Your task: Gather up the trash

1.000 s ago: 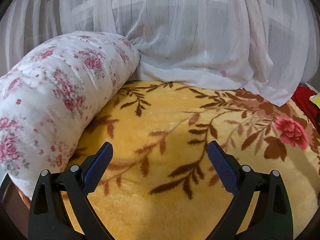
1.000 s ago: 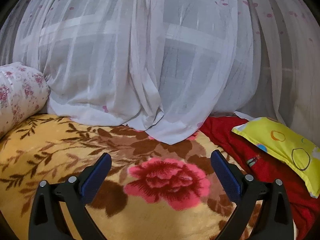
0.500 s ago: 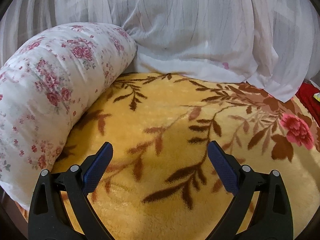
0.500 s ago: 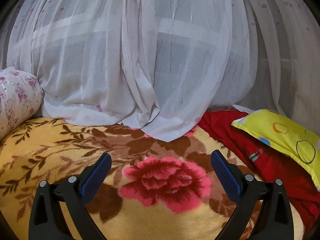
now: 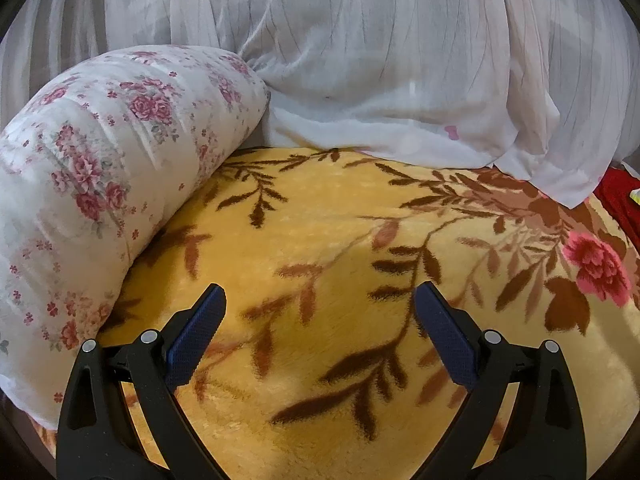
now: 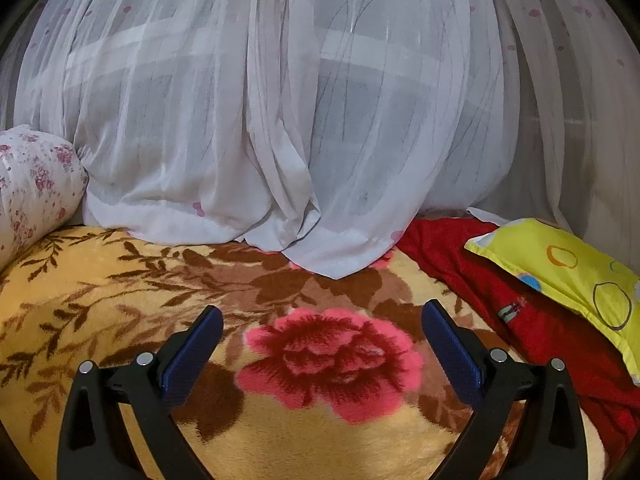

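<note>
Tongs [image 5: 319, 296] [image 6: 322, 320] gape empty above yellow blanket [image 5: 320, 216].

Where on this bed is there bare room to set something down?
Free: the yellow blanket between the floral bolster and the curtain hem, ahead of the open left tool. Crowded: the right side, where the red cloth and yellow pillow lie.

My left gripper [image 5: 318, 312] sits with its jaws spread wide, nothing between them, over a fuzzy yellow blanket [image 5: 320, 240] with brown leaves. Floral bolster pillow [image 5: 104, 184] lies on its left edge, sheer white curtain [image 5: 400, 80] drapes onto the far side.
</note>
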Action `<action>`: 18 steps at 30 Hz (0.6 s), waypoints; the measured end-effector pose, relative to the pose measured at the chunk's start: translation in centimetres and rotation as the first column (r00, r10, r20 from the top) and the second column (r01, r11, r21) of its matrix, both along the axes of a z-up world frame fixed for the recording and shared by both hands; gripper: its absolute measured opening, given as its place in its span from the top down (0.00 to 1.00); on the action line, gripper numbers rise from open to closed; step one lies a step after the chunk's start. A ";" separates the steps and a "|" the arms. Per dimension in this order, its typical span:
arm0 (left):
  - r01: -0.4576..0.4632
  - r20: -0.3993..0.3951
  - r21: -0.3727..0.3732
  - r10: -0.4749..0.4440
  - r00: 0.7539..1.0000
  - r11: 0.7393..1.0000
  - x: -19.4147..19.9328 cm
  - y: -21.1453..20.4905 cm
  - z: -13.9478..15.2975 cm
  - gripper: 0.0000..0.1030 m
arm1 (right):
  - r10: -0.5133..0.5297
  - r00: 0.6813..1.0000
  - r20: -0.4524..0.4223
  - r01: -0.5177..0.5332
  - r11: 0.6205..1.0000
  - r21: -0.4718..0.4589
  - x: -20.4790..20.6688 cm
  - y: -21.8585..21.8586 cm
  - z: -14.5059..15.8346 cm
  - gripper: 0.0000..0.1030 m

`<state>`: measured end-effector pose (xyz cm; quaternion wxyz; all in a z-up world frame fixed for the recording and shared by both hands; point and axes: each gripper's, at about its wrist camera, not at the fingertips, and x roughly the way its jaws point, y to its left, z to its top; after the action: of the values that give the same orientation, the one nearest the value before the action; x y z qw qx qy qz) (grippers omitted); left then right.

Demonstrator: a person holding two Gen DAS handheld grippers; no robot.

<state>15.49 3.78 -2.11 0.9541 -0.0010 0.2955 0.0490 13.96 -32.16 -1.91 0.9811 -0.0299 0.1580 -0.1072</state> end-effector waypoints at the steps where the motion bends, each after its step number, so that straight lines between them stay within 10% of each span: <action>1: 0.001 0.001 -0.002 -0.001 1.000 1.000 0.1 0.0 0.0 0.10 | -0.001 1.000 -0.001 0.001 1.000 0.002 0.0 0.0 0.0 0.05; 18: 0.008 -0.023 -0.017 -0.008 1.000 1.000 0.8 -0.1 -1.2 0.10 | 0.015 1.000 -0.010 -0.015 1.000 -0.003 0.2 0.2 -0.1 0.05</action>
<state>16.26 3.65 -3.32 0.9508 -0.0072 0.3068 0.0428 14.15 -31.99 -1.98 0.9811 -0.0328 0.1624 -0.1001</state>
